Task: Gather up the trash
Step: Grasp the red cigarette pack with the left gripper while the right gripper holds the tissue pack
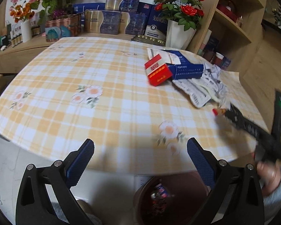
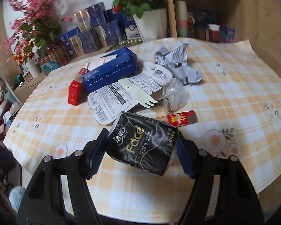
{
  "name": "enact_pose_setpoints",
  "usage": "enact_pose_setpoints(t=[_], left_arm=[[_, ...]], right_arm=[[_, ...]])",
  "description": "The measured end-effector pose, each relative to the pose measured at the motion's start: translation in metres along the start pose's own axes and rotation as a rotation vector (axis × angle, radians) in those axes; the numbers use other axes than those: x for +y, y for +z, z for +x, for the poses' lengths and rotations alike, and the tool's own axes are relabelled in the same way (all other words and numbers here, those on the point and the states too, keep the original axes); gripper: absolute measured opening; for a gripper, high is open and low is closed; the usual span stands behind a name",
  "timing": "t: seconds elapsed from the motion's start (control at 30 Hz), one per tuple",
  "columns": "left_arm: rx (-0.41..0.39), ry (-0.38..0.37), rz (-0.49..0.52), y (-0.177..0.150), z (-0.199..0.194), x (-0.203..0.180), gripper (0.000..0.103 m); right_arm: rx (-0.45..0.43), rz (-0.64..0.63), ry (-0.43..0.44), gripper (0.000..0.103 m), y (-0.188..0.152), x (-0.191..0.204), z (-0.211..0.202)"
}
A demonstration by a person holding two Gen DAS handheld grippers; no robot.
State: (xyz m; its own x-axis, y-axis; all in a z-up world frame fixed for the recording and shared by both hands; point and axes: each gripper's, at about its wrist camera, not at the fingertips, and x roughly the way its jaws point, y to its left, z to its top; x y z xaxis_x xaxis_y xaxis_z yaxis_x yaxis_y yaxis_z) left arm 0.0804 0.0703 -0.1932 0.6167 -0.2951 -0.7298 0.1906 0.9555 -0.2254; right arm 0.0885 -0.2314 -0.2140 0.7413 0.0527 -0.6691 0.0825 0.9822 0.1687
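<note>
My right gripper is shut on a black tissue packet, with one blue pad against each side, just above the checked tablecloth. Behind the packet lie a small red packet, a clear wrapper, a plastic fork, a printed lid, crumpled paper, a blue box and a red box. My left gripper stands open with nothing in it over the table's near edge. In the left wrist view the right gripper shows blurred at the right.
A brown bin with some trash inside stands on the floor below the table's near edge, under my left gripper. Boxes, flower pots and a white vase of roses line the far side. A wooden shelf unit rises at the right.
</note>
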Motion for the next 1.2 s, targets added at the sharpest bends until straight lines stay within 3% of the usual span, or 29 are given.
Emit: enact_pose_setpoints(t=[0.2,0.3,0.57,0.83,0.97,1.07,1.2], left_arm=[[0.005,-0.071,-0.066,0.044,0.033,-0.011,0.097],[-0.008,-0.05,-0.019,0.066,0.053,-0.024,0.097],[0.027,0.141,0.277,0.106,0.126,-0.072,0.097],[0.078,0.265,0.391,0.122,0.169,-0.072,0.087],[0.094,0.28,0.43,0.127,0.18,-0.071,0.072],[0.111,0.249,0.433,0.13,0.181,-0.072,0.028],[0.095,0.163,0.382,0.134,0.164,-0.063,0.023]], right_arm=[[-0.012,0.003,-0.001,0.069,-0.009,-0.014,-0.014],[-0.013,0.031,-0.004,0.069,-0.01,-0.024,-0.017],[-0.032,0.073,-0.007,0.069,-0.006,-0.037,-0.021],[-0.049,0.093,-0.015,0.069,-0.003,-0.049,-0.028],[-0.039,0.101,-0.019,0.069,-0.004,-0.053,-0.027],[-0.033,0.101,-0.018,0.069,-0.004,-0.053,-0.027],[-0.038,0.087,-0.012,0.069,-0.003,-0.049,-0.031]])
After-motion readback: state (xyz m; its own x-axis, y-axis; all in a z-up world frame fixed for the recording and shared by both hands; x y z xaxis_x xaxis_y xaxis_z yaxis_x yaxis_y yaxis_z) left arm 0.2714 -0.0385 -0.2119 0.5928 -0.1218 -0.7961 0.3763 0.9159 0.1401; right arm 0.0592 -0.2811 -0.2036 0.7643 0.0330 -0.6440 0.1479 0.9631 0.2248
